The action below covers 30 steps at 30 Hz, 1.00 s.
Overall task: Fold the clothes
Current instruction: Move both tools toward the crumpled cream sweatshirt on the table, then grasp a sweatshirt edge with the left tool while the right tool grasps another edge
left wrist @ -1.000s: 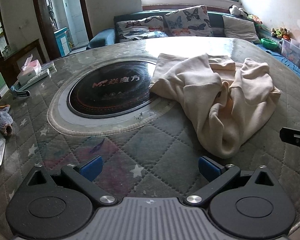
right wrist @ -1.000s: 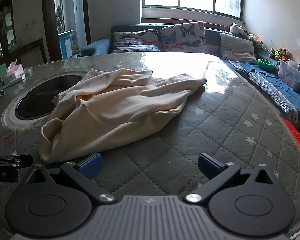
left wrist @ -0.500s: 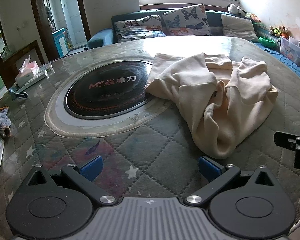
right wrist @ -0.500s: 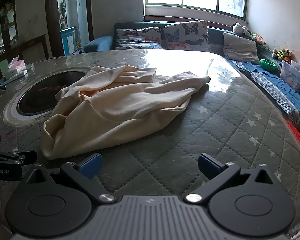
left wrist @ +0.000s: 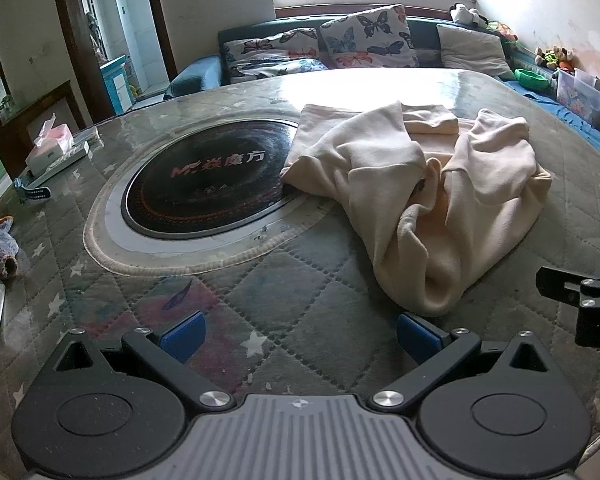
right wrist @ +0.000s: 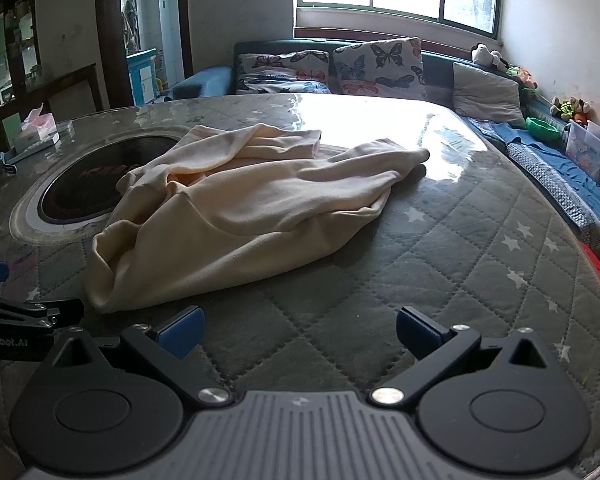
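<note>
Cream garment point(left wrist: 428, 184) lies crumpled on the quilted table point(left wrist: 260, 320), one edge overlapping the black round inset point(left wrist: 204, 184). Left gripper point(left wrist: 298, 332) and right gripper point(right wrist: 298, 330) hover near its front edge, jaws apart, holding nothing. Tissue box point(left wrist: 50, 146) and grey knitted item point(left wrist: 0, 252) sit well apart at left.

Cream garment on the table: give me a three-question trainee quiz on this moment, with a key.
1. True or false: the left gripper holds the cream garment.
2. What does the garment partly cover? A) the black round cooktop B) the tissue box C) a butterfly cushion
3. Is the right gripper open or shut?

Key: 1 false; 2 A; 3 open.
</note>
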Motion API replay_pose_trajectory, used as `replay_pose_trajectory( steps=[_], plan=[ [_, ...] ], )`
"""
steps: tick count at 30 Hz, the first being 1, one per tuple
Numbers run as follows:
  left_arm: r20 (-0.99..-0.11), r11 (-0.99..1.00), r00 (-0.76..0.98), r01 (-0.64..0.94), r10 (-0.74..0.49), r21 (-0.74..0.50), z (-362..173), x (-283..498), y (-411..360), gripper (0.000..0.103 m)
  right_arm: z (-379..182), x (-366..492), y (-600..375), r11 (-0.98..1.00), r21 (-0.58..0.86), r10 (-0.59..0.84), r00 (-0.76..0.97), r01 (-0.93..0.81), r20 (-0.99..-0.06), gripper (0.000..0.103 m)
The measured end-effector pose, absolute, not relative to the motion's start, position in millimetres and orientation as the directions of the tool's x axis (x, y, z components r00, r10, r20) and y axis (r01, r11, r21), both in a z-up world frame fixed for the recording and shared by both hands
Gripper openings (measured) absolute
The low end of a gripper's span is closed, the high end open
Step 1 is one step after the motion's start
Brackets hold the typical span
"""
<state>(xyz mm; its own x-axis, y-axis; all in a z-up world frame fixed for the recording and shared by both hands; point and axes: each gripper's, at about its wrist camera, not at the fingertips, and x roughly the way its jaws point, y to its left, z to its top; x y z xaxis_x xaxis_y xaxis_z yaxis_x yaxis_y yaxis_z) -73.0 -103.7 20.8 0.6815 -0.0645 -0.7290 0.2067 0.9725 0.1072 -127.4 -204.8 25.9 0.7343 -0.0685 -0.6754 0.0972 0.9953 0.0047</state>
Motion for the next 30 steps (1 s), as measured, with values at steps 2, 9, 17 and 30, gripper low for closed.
replay_pose_trajectory(
  steps=[2,9,17,30],
  plan=[
    [-0.730,0.972,0.680,0.208,-0.065,0.106,21,-72,-104,0.103,26,-126,-205,0.995,0.006,-0.066,0.734,0.095,-0.676,0.103],
    [-0.733,0.970,0.677,0.217,-0.071,0.107,23,-66,-107,0.103,27,-121,-205,0.996,0.008,-0.059,0.734,0.088,-0.677,0.103],
    [-0.721,0.965,0.687,0.241,-0.092,0.107,33,-54,-110,0.103,31,-108,-206,0.998,0.007,-0.042,0.738,0.062,-0.673,0.103],
    [-0.633,0.947,0.751,0.309,-0.188,0.086,71,9,-124,0.102,65,-55,-244,0.997,0.052,-0.015,0.777,0.061,-0.629,0.101]
  ],
)
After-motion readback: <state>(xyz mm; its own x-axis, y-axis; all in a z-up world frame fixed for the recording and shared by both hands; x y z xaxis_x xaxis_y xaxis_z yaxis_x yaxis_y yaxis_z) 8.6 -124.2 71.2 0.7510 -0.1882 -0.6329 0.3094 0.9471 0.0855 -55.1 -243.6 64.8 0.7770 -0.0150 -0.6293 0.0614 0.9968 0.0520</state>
